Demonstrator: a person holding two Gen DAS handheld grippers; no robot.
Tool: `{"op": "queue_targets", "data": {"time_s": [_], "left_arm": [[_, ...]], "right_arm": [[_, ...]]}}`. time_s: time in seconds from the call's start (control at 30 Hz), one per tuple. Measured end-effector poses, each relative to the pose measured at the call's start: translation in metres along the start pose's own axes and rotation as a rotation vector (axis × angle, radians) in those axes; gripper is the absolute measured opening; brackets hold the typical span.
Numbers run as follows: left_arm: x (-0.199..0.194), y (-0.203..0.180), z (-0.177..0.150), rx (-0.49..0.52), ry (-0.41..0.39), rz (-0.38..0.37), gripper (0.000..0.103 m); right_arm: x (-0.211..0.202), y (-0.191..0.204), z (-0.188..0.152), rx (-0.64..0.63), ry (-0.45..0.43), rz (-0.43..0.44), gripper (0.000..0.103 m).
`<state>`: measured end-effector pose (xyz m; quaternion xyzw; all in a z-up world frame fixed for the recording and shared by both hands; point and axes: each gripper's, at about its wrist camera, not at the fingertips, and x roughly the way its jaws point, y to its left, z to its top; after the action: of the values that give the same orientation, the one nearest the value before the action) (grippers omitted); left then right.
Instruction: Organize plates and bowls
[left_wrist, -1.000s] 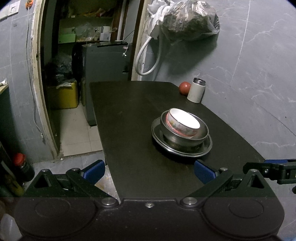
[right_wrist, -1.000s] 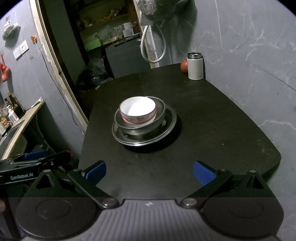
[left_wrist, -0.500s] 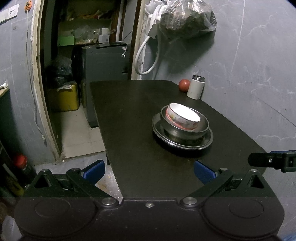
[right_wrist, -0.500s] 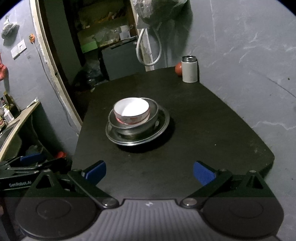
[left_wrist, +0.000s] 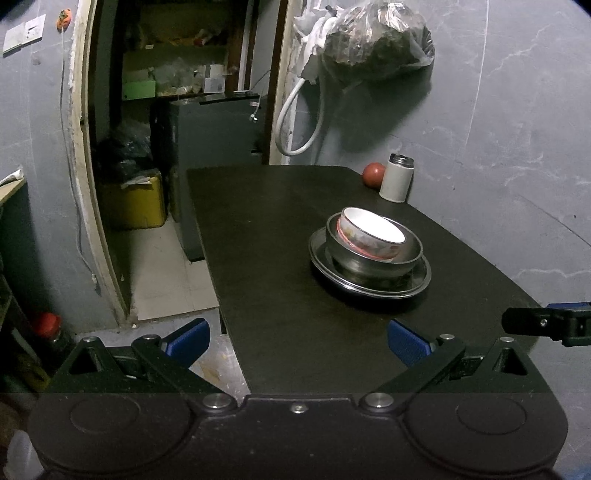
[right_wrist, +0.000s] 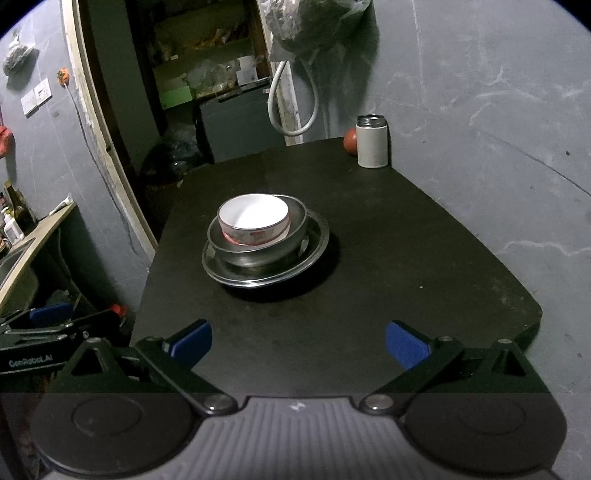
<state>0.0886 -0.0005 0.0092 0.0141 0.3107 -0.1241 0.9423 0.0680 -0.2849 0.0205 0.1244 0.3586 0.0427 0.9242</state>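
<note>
On the black table (left_wrist: 266, 229) (right_wrist: 406, 236) stands one stack: a white bowl with a red pattern (left_wrist: 369, 234) (right_wrist: 253, 219) nested in a steel bowl (left_wrist: 373, 258) (right_wrist: 258, 249), which rests on a steel plate (left_wrist: 369, 286) (right_wrist: 266, 275). My left gripper (left_wrist: 297, 341) is open and empty at the table's near edge, well short of the stack. My right gripper (right_wrist: 298, 343) is open and empty too, above the near part of the table. The right gripper's finger shows at the right edge of the left wrist view.
A white cylindrical flask (left_wrist: 397, 177) (right_wrist: 371, 142) and a red round fruit (left_wrist: 373, 175) (right_wrist: 350, 140) stand at the table's far corner by the grey wall. A doorway with a dark cabinet (left_wrist: 210, 147) and yellow bin (left_wrist: 136, 203) lies left.
Both grippers have drawn back from the stack and the views have risen a little; the stack looks smaller and farther. Nothing on the table has moved.
</note>
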Motion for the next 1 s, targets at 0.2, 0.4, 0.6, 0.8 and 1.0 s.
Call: {"op": "queue_targets", "data": {"time_s": [0.2, 0.4, 0.6, 0.8, 1.0], "left_arm": [[-0.002, -0.005, -0.005, 0.016, -0.018, 0.008, 0.102], [-0.004, -0.01, -0.007, 0.03, -0.025, 0.01, 0.102], [-0.005, -0.011, -0.009, 0.034, -0.022, 0.013, 0.102], [-0.006, -0.014, -0.01, 0.035, -0.014, 0.022, 0.102], [-0.006, -0.015, -0.01, 0.041, -0.011, 0.021, 0.102]], "right_arm": [[-0.001, -0.003, -0.004, -0.005, -0.021, -0.001, 0.103], [-0.001, -0.006, -0.008, -0.003, -0.017, -0.001, 0.103], [-0.001, -0.01, -0.011, 0.001, -0.011, 0.004, 0.103], [-0.002, -0.013, -0.012, 0.0, -0.008, 0.007, 0.103], [-0.002, -0.012, -0.012, 0.0, -0.008, 0.008, 0.103]]}}
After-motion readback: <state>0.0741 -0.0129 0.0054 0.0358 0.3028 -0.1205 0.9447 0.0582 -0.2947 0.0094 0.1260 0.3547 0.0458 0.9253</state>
